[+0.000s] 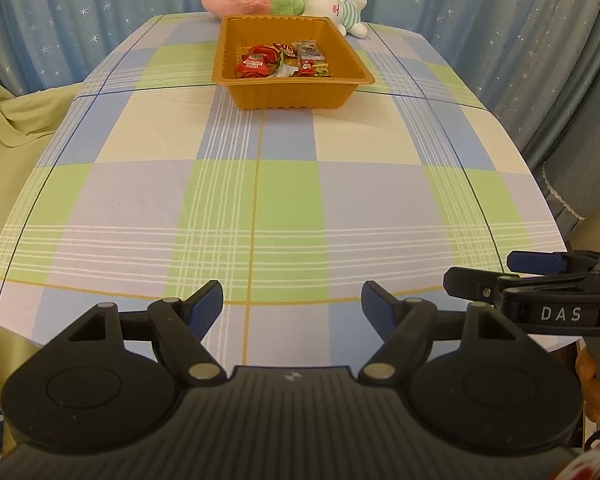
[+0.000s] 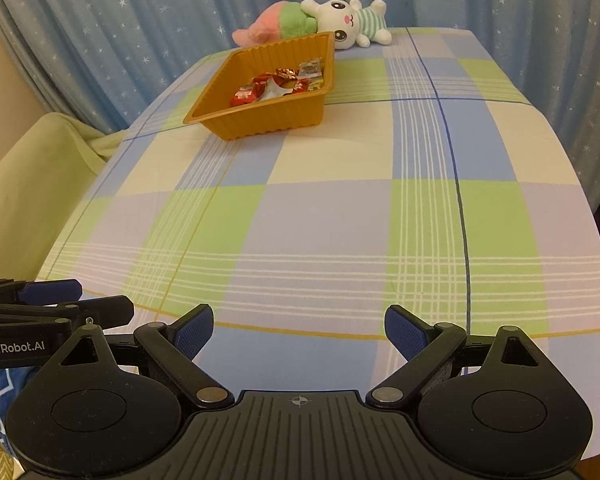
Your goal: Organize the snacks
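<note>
An orange plastic tray (image 1: 292, 94) (image 2: 260, 120) stands at the far end of the checked tablecloth. Inside it lie several wrapped snacks (image 1: 284, 62) (image 2: 280, 84), mostly red, with some yellow and grey wrappers. My left gripper (image 1: 292, 304) hovers over the near table edge, open, nothing between its blue pads. My right gripper (image 2: 299, 326) is beside it at the same near edge, open wider and also empty. Each gripper shows in the other's view: the right one (image 1: 496, 270) at the right side, the left one (image 2: 88, 298) at the left side.
A pink, green and white plush rabbit (image 1: 300, 0) (image 2: 332, 20) lies behind the tray at the table's back edge. Starred blue curtains (image 1: 80, 12) hang behind. A pale green cloth (image 1: 16, 120) drapes over something left of the table.
</note>
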`<state>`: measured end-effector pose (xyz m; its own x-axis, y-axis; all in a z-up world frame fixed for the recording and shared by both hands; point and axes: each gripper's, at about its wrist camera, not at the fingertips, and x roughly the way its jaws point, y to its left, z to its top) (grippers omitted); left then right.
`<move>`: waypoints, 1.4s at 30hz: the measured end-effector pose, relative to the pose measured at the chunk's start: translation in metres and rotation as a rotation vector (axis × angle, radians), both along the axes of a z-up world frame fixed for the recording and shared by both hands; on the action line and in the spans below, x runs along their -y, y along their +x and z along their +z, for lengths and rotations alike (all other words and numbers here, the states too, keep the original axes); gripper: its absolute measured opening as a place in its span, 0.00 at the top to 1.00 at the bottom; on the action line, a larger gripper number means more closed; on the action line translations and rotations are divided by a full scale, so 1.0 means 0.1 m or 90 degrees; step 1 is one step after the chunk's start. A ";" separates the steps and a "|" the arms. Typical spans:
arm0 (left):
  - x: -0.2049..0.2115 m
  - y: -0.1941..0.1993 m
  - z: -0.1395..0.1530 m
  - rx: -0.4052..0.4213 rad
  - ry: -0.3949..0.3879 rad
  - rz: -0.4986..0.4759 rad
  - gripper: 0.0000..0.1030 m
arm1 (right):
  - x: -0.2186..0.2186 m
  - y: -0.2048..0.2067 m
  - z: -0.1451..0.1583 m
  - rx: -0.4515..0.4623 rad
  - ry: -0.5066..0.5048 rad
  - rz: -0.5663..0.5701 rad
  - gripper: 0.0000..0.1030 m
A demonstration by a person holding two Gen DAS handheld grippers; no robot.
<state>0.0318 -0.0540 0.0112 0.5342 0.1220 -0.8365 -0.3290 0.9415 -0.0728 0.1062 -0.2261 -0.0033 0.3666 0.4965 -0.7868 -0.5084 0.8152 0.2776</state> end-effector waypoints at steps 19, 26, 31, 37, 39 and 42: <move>0.02 0.00 0.00 0.001 0.000 0.000 0.27 | 0.01 0.00 0.00 0.000 0.000 0.000 0.11; 0.03 0.01 0.01 0.002 0.001 -0.001 0.27 | 0.05 0.00 0.01 0.003 0.001 0.001 0.11; 0.04 0.01 0.01 0.003 0.002 -0.001 0.27 | 0.05 0.00 0.01 0.003 0.001 0.001 0.11; 0.09 0.04 0.04 0.004 0.005 -0.001 0.27 | 0.06 0.00 0.01 0.003 0.002 0.001 0.11; 0.09 0.03 0.04 0.005 0.005 -0.001 0.27 | 0.07 0.00 0.01 0.004 0.002 0.001 0.11; 0.09 0.03 0.03 0.004 0.006 -0.001 0.27 | 0.07 0.00 0.01 0.004 0.002 0.001 0.11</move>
